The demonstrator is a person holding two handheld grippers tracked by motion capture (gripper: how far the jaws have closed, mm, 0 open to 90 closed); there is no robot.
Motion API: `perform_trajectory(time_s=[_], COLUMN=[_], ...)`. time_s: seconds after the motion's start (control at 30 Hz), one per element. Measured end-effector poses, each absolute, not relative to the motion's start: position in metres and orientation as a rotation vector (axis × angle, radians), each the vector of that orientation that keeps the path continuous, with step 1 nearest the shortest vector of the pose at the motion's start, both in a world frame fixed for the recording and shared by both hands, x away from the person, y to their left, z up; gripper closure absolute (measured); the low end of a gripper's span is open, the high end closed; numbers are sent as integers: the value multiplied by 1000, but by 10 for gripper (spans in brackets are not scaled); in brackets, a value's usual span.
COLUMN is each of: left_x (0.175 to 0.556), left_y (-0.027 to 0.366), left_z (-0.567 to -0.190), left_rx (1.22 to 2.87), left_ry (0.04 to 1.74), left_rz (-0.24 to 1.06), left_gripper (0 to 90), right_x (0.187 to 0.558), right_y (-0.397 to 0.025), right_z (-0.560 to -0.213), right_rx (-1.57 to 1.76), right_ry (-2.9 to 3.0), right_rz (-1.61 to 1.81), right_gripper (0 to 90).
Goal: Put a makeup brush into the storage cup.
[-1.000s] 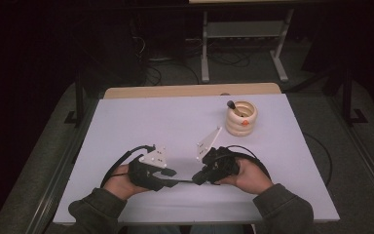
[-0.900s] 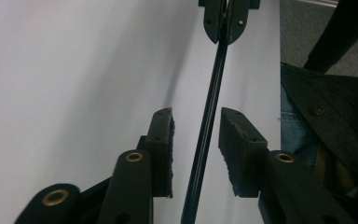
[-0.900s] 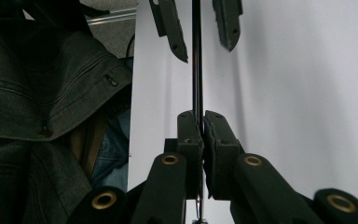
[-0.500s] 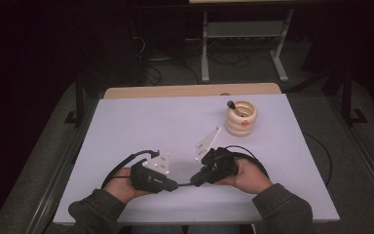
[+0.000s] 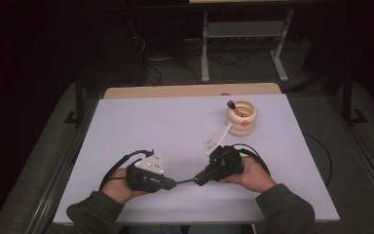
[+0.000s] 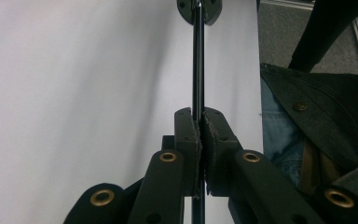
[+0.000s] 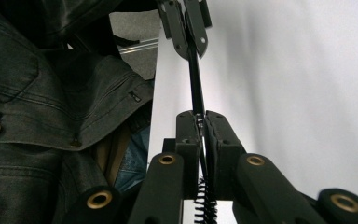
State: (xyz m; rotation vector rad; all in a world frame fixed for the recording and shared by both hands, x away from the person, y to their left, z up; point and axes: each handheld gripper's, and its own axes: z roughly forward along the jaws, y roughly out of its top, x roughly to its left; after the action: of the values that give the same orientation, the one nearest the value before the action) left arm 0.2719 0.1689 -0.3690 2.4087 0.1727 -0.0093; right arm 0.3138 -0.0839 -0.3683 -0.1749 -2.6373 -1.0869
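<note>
A: What's near the front edge of the table?

B: 2 grippers facing each other. The left gripper has its fingers clamped on a thin black rod; the right gripper pinches the same rod's other end, where a coiled spring shows.

A: And farther back?

B: A stack of wooden rings near the far right corner.
</note>
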Motion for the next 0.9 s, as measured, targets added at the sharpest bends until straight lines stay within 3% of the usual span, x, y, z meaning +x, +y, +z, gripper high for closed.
perform_trajectory(time_s=[0.13,0.2,0.5,0.67,0.9], left_x=[273,274,270,274,280], left_y=[166,164,160,169,174], left_z=[-371,-372,-370,-370,-367], left_rx=[2428,2439,2458,2416,2306], left_ry=[195,184,165,220,317], left_rz=[-21,-22,12,34,47], left_gripper=[745,742,850,853,854], right_x=[315,315,310,315,321], right_y=[-80,-77,-63,-79,-97], right_z=[-365,-363,-345,-351,-368], right_rx=[-156,-139,-64,-230,-410], right_ry=[-2666,-2711,-2803,-2705,-2527], right_rz=[-1019,-967,-893,-1131,-1351], right_gripper=[845,846,835,602,577])
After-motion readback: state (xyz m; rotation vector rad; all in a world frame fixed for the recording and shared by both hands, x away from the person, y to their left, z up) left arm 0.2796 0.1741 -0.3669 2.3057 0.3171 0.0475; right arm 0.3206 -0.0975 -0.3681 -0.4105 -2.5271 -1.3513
